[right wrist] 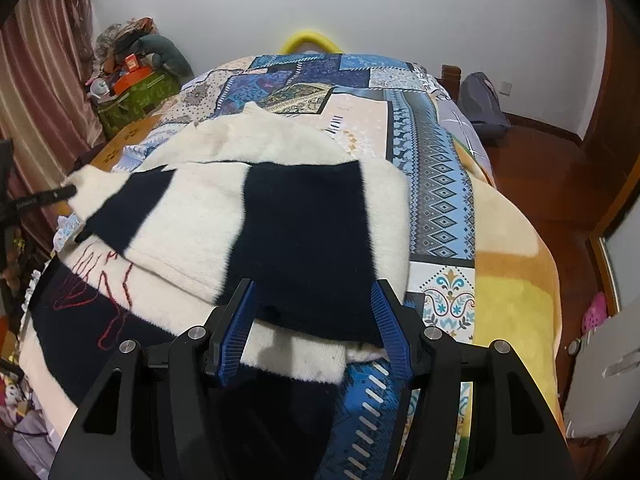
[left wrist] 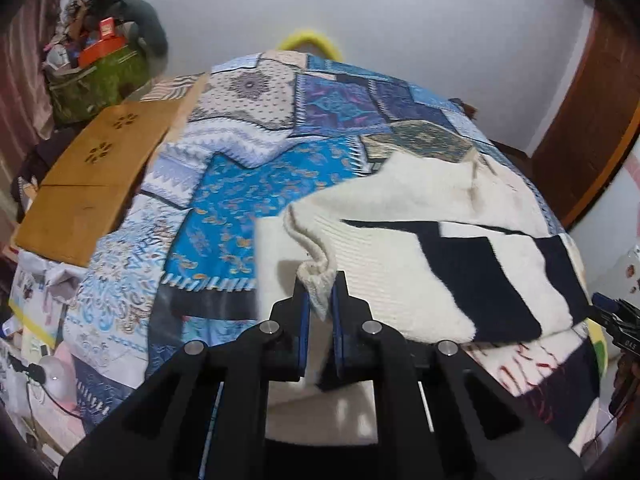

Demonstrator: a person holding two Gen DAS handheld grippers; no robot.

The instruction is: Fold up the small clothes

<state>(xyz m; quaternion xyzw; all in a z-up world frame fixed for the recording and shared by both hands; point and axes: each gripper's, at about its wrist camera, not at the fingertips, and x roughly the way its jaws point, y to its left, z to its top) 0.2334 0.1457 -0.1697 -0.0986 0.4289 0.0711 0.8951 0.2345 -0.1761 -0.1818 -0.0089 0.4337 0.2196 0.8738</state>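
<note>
A cream and navy block-patterned fuzzy sweater (left wrist: 452, 240) lies partly folded on the patchwork bedspread (left wrist: 240, 184). My left gripper (left wrist: 319, 288) is shut on the sweater's cream ribbed edge and holds it lifted a little. In the right wrist view the sweater (right wrist: 280, 216) spreads across the bed, its navy panel nearest me. My right gripper (right wrist: 314, 300) is open, its blue pads on either side of the navy hem, not pinching it. The left gripper's tips (right wrist: 60, 192) show at the sweater's left edge.
A wooden lap desk (left wrist: 92, 176) lies on the bed's left side. A green bag (left wrist: 96, 80) piled with clutter stands behind it. A yellow headboard arch (right wrist: 310, 42) is at the far end. A backpack (right wrist: 482, 100) and wooden floor lie to the right.
</note>
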